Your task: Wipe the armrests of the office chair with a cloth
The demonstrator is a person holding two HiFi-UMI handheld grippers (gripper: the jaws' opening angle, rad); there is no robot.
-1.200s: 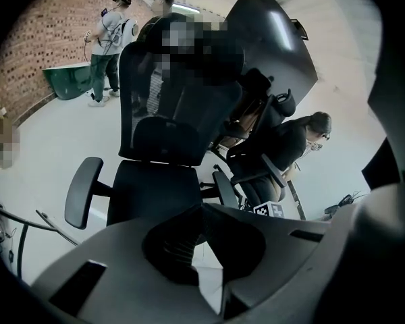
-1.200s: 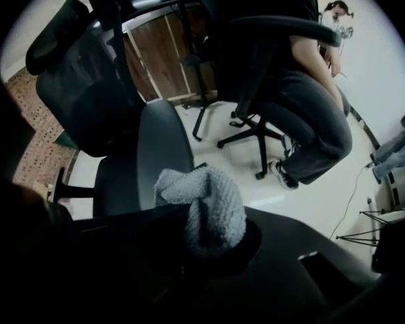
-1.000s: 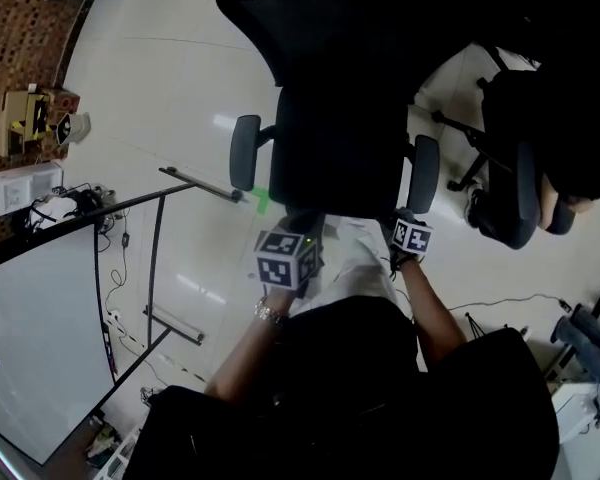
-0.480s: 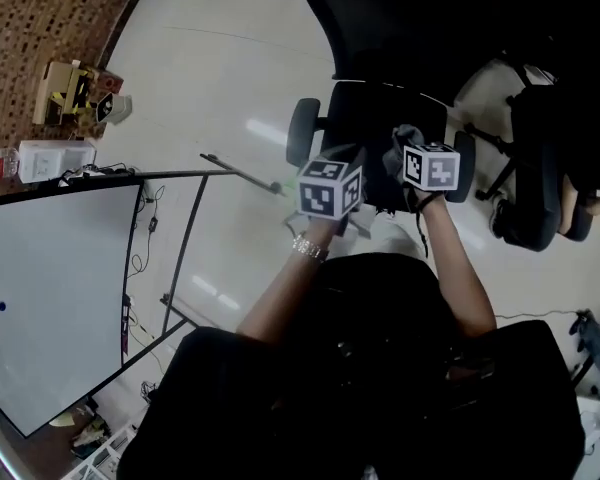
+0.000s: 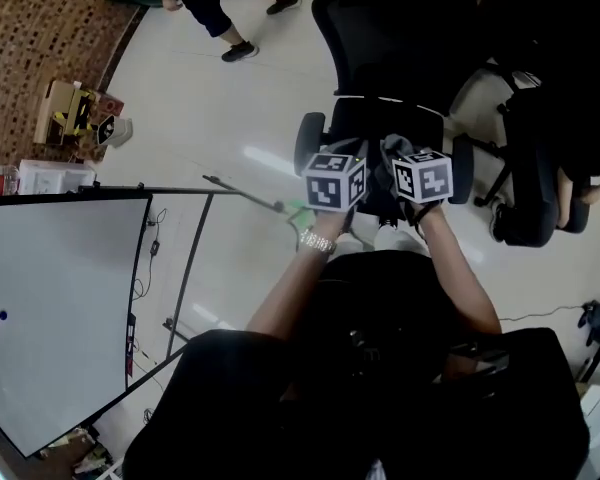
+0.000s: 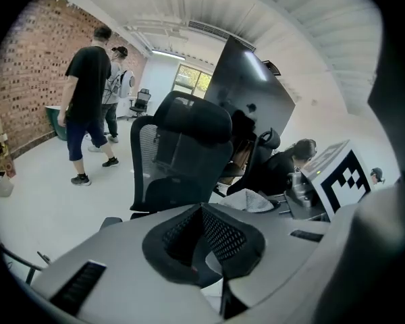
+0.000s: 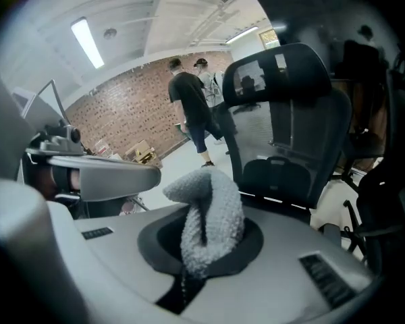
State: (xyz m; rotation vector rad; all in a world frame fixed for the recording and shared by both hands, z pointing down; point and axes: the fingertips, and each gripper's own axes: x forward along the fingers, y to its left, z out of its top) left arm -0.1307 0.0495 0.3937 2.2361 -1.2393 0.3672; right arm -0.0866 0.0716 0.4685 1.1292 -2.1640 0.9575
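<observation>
Head view: camera high on person's head, looks steeply down over both arms. Left gripper [image 5: 336, 182] and right gripper [image 5: 416, 176] sit near middle, office chair [image 5: 385, 58] just past them.

Left gripper view: camera rides on that gripper, low down, looks forward along jaws at chair (chair fills middle).

Right gripper view: same kind of spot. Cloth [image 7: 206, 214] very near lens, chair behind it.

All three views share chair. Both gripper views share two people [image 6: 91, 100] and brick wall [image 6: 27, 86], and each sees other gripper at its side.
</observation>
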